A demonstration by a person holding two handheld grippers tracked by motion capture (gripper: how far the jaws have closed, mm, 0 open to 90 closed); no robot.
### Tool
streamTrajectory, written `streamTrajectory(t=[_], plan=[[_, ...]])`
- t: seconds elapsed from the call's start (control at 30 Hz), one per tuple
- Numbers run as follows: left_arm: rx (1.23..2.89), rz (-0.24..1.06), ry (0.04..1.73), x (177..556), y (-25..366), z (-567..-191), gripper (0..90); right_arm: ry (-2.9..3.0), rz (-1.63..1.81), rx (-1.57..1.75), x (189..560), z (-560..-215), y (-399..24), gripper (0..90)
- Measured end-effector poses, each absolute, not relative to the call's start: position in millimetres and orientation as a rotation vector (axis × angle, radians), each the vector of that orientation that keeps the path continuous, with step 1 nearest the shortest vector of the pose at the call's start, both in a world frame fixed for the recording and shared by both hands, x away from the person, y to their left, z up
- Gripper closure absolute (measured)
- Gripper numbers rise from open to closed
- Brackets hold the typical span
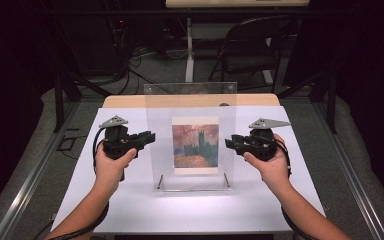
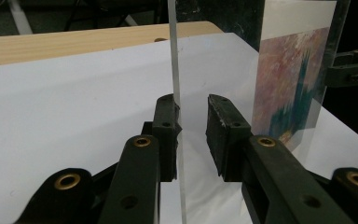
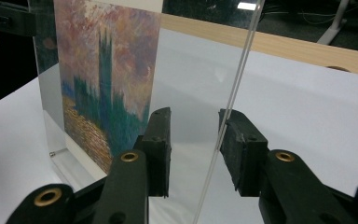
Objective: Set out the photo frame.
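One clear acrylic frame [image 1: 190, 135] with one painted print [image 1: 195, 145] stands upright mid-desk [image 1: 130, 200]. Two grippers flank it — left gripper [image 2: 193, 135] and right gripper [image 3: 193, 140], jaws part-open around each side edge, not clamped. White desk surface lies bare around the frame.

Left claw [image 2: 193, 135] straddles the clear acrylic frame's [image 2: 176, 65] edge — one pad touching it, the other off. The painting print [image 2: 291, 84] sits inside, white table [image 2: 74, 102] underneath.

Both forearms reach forward, with the left gripper [image 1: 150, 136] and right gripper [image 1: 228, 143] held level, facing inward toward each other, jaws partly apart.
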State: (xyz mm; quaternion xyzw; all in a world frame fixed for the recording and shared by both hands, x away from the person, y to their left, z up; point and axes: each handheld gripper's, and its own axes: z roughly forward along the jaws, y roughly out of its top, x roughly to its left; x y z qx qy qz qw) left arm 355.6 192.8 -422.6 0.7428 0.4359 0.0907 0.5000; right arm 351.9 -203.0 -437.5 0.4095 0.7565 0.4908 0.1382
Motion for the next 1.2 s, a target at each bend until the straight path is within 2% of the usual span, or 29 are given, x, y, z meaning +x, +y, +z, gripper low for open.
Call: streamTrajectory(t=[0.6,1.2], plan=[[1.823,0.228,1.010,335,192,-423,69.6,2.203,1.445,1.184,333,-436,-205,63.4],[1.964,0.205,0.913,320,191,-420,67.4,2.311,1.370,1.101,318,-435,-204,63.3]])
